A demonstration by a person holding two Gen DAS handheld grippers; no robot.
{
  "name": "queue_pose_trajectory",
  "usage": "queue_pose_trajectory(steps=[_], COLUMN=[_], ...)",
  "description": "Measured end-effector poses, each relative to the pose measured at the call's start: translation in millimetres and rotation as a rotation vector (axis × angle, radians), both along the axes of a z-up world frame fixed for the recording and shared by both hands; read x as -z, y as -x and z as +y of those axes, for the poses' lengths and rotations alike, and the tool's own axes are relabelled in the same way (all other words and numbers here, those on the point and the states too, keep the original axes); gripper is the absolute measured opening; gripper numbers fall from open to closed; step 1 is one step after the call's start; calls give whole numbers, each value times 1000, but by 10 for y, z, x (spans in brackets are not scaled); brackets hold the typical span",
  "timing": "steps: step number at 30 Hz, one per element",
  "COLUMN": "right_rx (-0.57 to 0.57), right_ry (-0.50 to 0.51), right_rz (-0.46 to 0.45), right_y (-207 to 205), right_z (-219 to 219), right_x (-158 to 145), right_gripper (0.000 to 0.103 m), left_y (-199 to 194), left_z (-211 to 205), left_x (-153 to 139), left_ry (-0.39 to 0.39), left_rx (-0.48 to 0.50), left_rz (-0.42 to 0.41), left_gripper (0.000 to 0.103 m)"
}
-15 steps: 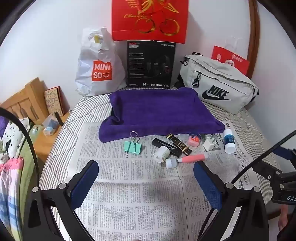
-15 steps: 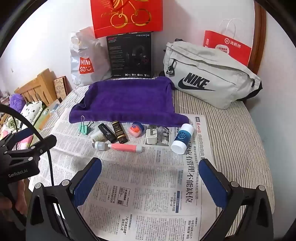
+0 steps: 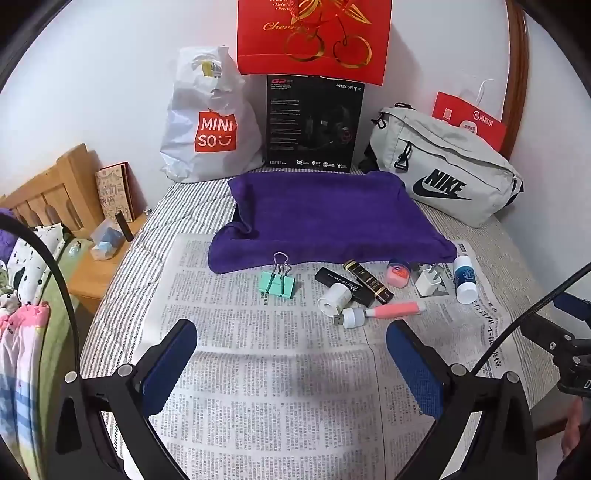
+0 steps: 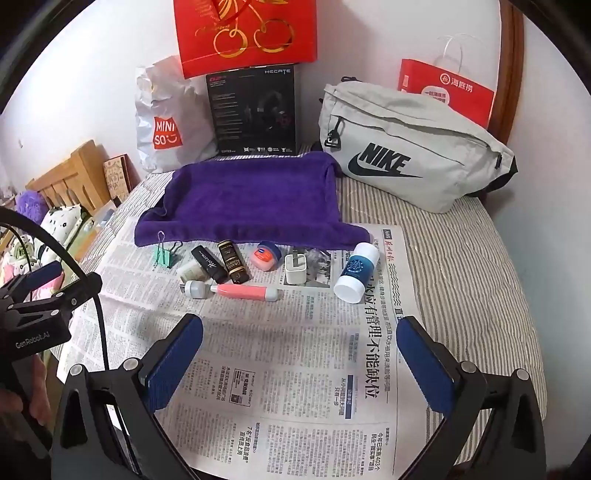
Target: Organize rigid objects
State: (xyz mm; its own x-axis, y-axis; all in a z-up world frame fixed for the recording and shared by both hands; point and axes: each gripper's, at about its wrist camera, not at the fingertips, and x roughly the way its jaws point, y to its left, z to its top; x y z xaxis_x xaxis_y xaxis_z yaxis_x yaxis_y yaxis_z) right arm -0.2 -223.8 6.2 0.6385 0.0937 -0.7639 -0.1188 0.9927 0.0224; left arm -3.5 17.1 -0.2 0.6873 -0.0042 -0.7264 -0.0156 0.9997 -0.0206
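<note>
Small rigid objects lie in a row on the newspaper (image 3: 266,369) in front of a purple towel (image 3: 325,218): a mint binder clip (image 3: 279,282), two black tubes (image 3: 340,282), a small white cylinder (image 3: 332,299), a pink pen-like stick (image 3: 384,310), a pink jar (image 3: 398,273), a white charger plug (image 3: 428,282) and a white bottle with a blue label (image 3: 464,275). The bottle (image 4: 356,271) and stick (image 4: 240,291) also show in the right wrist view. My left gripper (image 3: 291,354) and right gripper (image 4: 299,349) are both open and empty, hovering above the newspaper short of the row.
At the back stand a Miniso bag (image 3: 207,122), a black headset box (image 3: 314,123), a red cherry bag (image 3: 314,33), a grey Nike pouch (image 3: 443,173) and a red paper bag (image 4: 447,90). A wooden headboard and shelf (image 3: 55,192) lie left. The newspaper rests on striped bedding (image 4: 461,258).
Both views have barely shifted; the grippers stay open and the objects have not moved.
</note>
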Motion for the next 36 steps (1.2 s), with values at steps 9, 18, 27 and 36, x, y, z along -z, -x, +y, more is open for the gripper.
queue_pose_trajectory(steps=[9, 18, 27, 36], right_rx=[3, 9, 14, 14], right_ry=[-2, 1, 5, 6], right_rz=[0, 1, -4, -5], right_y=[31, 29, 42, 66], right_z=[-9, -10, -9, -17], right_x=[-4, -25, -36, -68], right_gripper=[103, 103, 103, 103], left_y=[4, 5, 2, 4], left_z=[-61, -69, -59, -51], left_x=[60, 75, 67, 66], left_ry=[-3, -11, -20, -23], left_rx=[6, 4, 2, 3], left_rz=[10, 17, 18, 18], left_gripper=[103, 103, 103, 103])
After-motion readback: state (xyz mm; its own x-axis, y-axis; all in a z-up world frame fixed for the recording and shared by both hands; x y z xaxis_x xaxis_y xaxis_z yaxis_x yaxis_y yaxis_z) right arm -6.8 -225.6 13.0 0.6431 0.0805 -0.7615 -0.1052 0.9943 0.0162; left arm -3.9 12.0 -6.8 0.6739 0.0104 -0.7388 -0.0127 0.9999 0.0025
